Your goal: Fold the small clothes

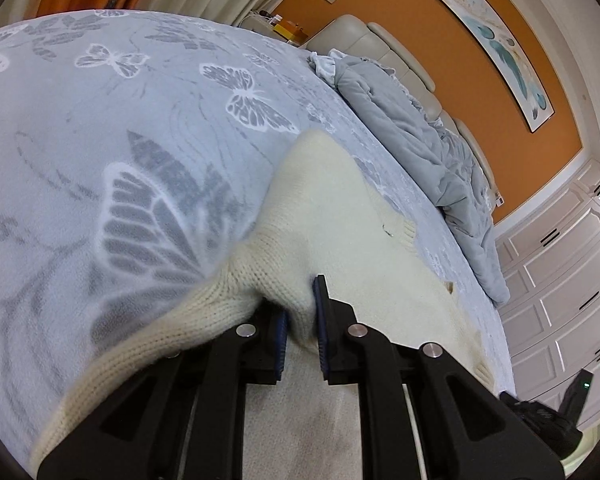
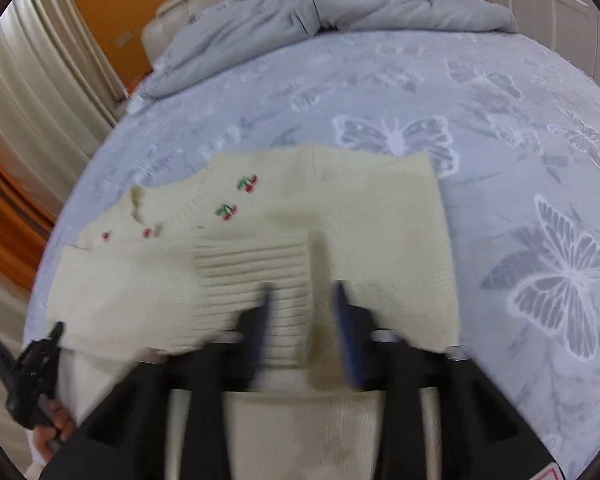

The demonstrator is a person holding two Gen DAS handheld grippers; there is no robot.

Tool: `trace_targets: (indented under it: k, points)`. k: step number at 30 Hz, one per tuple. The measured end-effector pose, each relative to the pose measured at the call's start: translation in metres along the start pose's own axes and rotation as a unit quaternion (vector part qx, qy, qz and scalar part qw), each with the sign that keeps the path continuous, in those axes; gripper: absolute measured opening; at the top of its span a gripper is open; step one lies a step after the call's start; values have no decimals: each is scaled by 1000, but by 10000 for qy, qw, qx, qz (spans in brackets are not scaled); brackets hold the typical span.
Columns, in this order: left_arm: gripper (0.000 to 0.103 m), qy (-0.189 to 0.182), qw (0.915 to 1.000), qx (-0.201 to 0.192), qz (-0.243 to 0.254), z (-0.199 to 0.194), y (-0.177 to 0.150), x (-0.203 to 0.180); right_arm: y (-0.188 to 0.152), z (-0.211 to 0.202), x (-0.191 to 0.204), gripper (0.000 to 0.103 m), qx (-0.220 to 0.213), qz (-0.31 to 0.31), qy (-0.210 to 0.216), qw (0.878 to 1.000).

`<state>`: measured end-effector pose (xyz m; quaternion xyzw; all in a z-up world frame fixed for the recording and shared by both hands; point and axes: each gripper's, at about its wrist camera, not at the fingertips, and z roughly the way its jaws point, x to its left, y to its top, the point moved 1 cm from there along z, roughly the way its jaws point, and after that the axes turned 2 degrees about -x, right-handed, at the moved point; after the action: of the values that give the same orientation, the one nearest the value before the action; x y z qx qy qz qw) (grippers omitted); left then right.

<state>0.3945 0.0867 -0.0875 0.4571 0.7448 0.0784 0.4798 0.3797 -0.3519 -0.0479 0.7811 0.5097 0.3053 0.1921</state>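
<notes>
R tongs (image 2: 302, 312) blurred, sweater (image 2: 260, 248) edge-cropped

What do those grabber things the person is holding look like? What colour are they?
Both are black plastic claws with two flat fingers. The left gripper has dark blue pads lining the inner faces of its fingers, round silver bolts on top and triangle-shaped cut-outs in its arms. The right gripper looks the same, though blurry: black, with blue on the fingers. No cables show.
</notes>
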Motion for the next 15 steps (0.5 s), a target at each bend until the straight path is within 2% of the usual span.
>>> trace_targets:
  k: [1, 2, 3, 4, 5, 7, 9, 10, 11, 12, 15]
  points:
    - [13, 6, 10000, 0, 4, 0, 0, 0, -4, 4, 3, 72, -17, 5, -37, 10000]
    - [13, 13, 10000, 1, 9, 0, 0, 0, -6, 9, 3, 68, 83, -8, -37, 10000]
    - [13, 14, 10000, 2, 8, 0, 0, -1, -8, 19, 1, 59, 299, -1, 54, 9995]
    - [13, 12, 10000, 3, 5, 0, 0, -1, -10, 27, 2, 26, 437, 11, 208, 9988]
    - [13, 15, 10000, 2, 8, 0, 0, -1, -12, 25, 6, 9, 434, -46, 262, 9987]
    - [13, 34, 10000, -2, 28, 0, 0, -1, -3, 4, 6, 7, 16, -64, 441, 9990]
    - [13, 46, 10000, -15, 54, 1, 0, -2, 1, -12, -7, 6, -326, -43, 420, 9986]
    - [13, 48, 10000, -21, 83, 2, -1, -2, -2, -8, -16, 5, -267, -37, 323, 9991]
    - [13, 58, 9999, -13, 116, 3, -1, -3, -9, 17, -28, 3, 148, -16, 128, 9998]
    - [13, 69, 9999, -11, 131, 4, -1, -4, -15, 26, -32, 2, 157, -24, 196, 9997]
    - [13, 73, 9999, 0, 119, 4, 0, -4, -9, 0, -23, 7, -5, 99, 259, 9996]
